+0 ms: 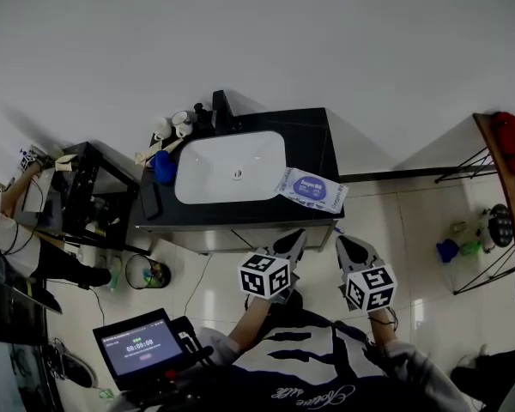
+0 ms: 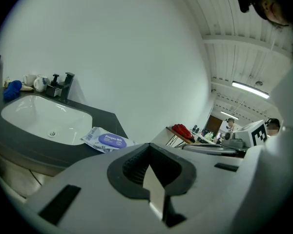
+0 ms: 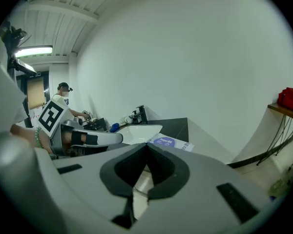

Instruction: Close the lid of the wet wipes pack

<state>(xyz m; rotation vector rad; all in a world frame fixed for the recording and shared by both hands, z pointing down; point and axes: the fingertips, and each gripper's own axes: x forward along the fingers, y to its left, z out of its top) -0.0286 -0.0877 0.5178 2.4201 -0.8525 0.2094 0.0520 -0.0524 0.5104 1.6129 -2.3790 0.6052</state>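
Starting at your left, the dark screen point(image 1: 142, 348) shows a row of digits, too small to read for sure. Up on the glossy black counter point(image 1: 313, 136) there's a blue cloth point(image 1: 163, 168), then the smooth white basin point(image 1: 232, 166) with rounded corners. Your left gripper point(image 1: 289, 244) hangs just off the counter's front edge, grey jaws pressed together, nothing in them. The wet wipes pack point(image 1: 311, 189) lies flat right of the basin: crinkly white film, purple oval label, white print I can't quite read. Your right gripper point(image 1: 354, 249) is squeezed closed and empty too, clear of the pack.
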